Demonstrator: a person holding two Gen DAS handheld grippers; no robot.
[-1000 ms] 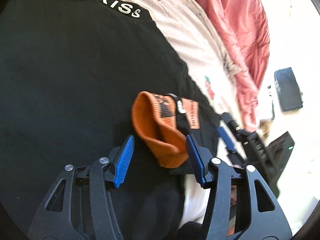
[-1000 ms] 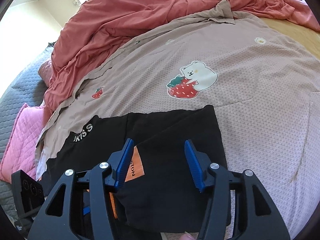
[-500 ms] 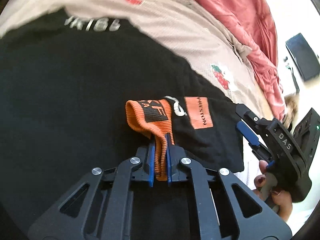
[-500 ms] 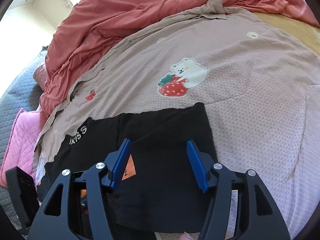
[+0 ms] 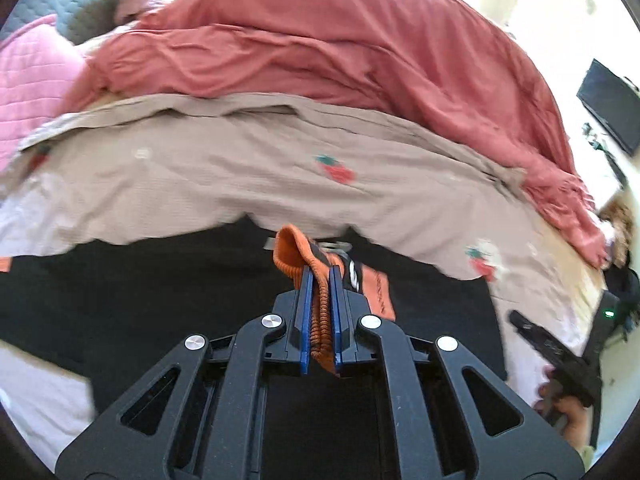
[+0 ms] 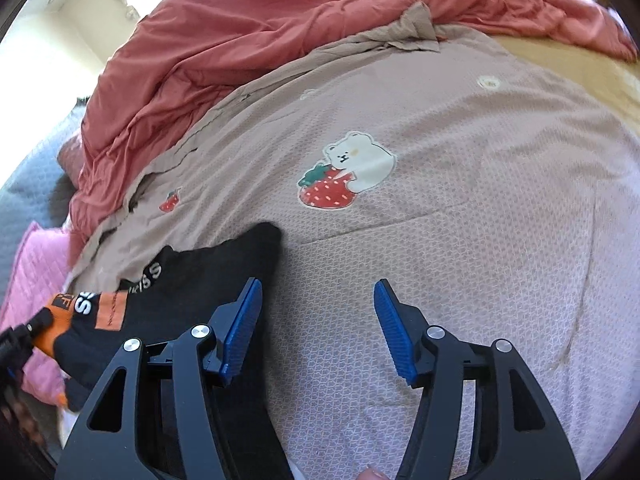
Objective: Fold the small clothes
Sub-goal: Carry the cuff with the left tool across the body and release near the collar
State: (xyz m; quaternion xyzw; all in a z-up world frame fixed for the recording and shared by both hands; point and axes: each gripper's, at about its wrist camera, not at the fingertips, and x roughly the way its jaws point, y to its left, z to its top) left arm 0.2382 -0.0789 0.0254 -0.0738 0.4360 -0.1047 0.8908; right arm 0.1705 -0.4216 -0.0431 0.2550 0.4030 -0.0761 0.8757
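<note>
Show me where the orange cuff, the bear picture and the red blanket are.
orange cuff (image 5: 320, 320), left wrist view, ribbed edge between the pads.
bear picture (image 6: 360, 160), right wrist view, bear's white body.
red blanket (image 5: 340, 48), left wrist view, its crumpled middle.

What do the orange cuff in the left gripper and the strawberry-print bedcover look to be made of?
Orange cuff: ribbed knit, matte, probably cotton or acrylic; ridges show between the shut left gripper pads. Bedcover: thin woven fabric, waffle-like texture, likely cotton; soft creases, no sheen.

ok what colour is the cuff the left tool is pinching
Orange ribbed knit, on the cuff clamped in the left tool; clearest in the left wrist view.
</note>
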